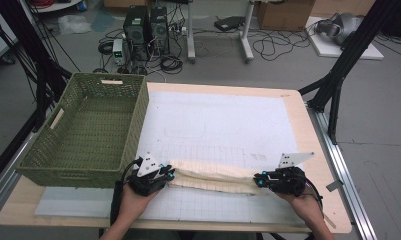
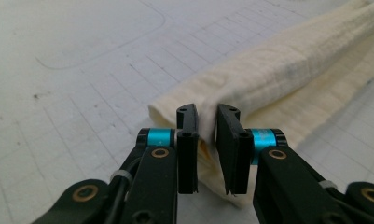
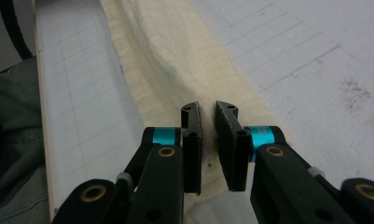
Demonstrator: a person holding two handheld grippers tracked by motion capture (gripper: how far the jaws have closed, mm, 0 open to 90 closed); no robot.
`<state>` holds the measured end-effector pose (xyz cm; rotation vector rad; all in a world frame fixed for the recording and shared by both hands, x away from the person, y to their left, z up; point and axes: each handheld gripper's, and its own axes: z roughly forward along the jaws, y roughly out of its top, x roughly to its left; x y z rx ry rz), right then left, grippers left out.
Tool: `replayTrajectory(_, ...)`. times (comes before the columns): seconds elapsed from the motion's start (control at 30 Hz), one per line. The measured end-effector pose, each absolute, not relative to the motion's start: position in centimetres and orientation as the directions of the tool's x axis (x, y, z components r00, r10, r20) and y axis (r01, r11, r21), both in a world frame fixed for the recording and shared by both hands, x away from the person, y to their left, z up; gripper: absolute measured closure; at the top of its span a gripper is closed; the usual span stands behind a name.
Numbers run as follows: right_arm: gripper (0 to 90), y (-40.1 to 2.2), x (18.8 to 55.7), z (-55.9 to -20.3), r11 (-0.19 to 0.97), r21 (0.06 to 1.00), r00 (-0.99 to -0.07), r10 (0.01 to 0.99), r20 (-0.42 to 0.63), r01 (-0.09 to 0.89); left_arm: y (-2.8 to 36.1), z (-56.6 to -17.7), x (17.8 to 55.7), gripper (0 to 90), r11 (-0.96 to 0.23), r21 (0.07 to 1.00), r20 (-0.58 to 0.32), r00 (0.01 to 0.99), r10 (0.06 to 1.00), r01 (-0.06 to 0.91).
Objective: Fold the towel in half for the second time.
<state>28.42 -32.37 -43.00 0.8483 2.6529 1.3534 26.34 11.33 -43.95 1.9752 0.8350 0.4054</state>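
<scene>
Both sets of jaws stand slightly parted; the left gripper (image 2: pixel 207 116) and right gripper (image 3: pixel 208 114) each straddle one end of the folded cream towel (image 1: pixel 213 176) with no firm pinch. Risk: the fold slumps or unrolls once released. The towel lies along the table's (image 1: pixel 298 107) near edge, beside the green basket (image 1: pixel 63 172).

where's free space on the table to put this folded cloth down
The white mat is bare behind the cloth, right of the green basket, whose inside is empty too. The front edge is crowded by both grippers.
</scene>
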Motion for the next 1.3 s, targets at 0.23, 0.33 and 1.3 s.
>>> replayTrajectory(0.23,63.4,-32.9,28.8,-41.7,0.39,0.801,-0.839,0.488,0.238,0.455,11.1,-44.3,26.2,70.0,-0.38,0.834,-0.049,0.74,0.671,0.4)
replayTrajectory(0.33,61.0,-32.0,29.4,-41.4,0.412,0.796,-0.849,0.478,0.225,0.443,10.9,-44.0,26.3,75.3,-0.401,0.834,-0.011,0.738,0.675,0.378)
replayTrajectory(1.3,76.1,-30.9,28.2,-43.3,0.569,0.711,-0.891,0.415,0.186,0.413,9.8,-42.5,27.6,76.5,-0.386,0.829,-0.053,0.744,0.666,0.405)
